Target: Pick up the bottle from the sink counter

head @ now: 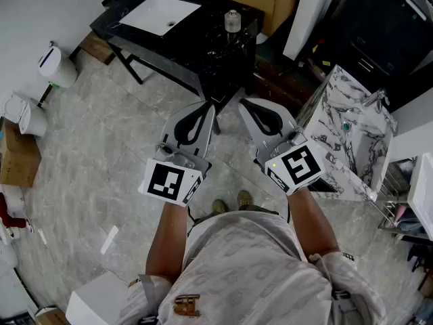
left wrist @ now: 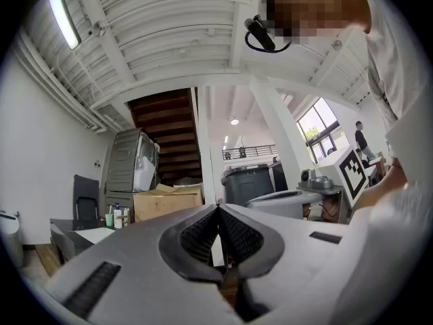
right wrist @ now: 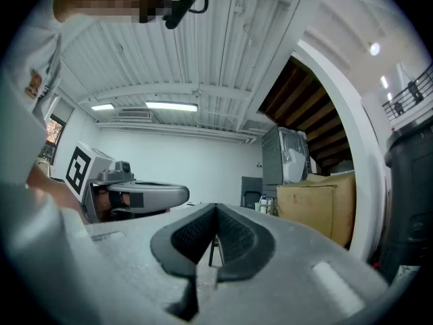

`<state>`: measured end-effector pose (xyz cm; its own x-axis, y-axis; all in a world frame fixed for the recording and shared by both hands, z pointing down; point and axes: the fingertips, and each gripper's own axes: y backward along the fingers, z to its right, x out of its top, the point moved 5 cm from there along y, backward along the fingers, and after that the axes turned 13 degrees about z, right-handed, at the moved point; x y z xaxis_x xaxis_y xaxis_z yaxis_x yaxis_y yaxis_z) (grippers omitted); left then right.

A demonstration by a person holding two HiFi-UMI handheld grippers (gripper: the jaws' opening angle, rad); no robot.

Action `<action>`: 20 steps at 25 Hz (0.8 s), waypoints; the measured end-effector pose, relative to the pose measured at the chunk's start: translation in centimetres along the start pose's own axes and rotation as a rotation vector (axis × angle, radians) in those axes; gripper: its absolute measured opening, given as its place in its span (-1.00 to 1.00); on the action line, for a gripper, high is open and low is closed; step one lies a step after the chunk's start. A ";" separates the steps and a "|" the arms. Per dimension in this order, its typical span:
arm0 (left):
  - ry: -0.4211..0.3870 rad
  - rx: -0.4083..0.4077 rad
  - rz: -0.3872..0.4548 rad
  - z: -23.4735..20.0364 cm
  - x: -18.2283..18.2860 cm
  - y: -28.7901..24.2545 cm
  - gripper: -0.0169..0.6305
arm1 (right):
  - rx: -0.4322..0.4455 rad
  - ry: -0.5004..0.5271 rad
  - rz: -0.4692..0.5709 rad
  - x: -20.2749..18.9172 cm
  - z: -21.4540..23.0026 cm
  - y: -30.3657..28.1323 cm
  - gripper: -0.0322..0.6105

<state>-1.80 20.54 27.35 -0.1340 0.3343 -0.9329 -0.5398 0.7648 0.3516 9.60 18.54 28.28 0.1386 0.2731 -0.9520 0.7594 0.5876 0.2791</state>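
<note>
Plainly, the left gripper [head: 205,108] and right gripper [head: 247,104] had jaws pressed together, empty; unopened, they might topple the upper-centre bottle [head: 232,21].

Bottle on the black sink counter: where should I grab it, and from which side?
Grip the bottle around its round body, below the cap, probably coming in level from the person's side of the counter. It stands upright and alone, right of the basin. The right gripper is shut, so open it first.
</note>
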 end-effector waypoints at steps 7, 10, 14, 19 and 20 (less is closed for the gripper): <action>-0.009 0.006 0.000 -0.2 -0.1 -0.7 -0.95 | 0.011 0.000 0.007 -0.1 0.7 -0.4 -0.90; -0.014 0.016 -0.005 -0.3 -0.3 -1.0 -0.95 | 0.016 -0.009 0.017 -0.2 1.2 -0.4 -0.90; -0.022 0.033 -0.007 -0.5 -0.5 -1.6 -0.95 | 0.033 -0.011 0.019 -0.3 1.8 -0.5 -0.89; -0.039 0.062 -0.007 -0.4 -0.8 -2.6 -0.95 | 0.057 -0.008 0.023 -0.6 3.0 -0.3 -0.89; -0.043 0.066 -0.008 -0.4 -0.9 -2.8 -0.95 | 0.061 -0.010 0.025 -0.7 3.3 -0.3 -0.89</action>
<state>-0.45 17.85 27.20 -0.0935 0.3504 -0.9319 -0.4849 0.8015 0.3500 11.40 15.69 28.43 0.1638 0.2795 -0.9461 0.7930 0.5331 0.2948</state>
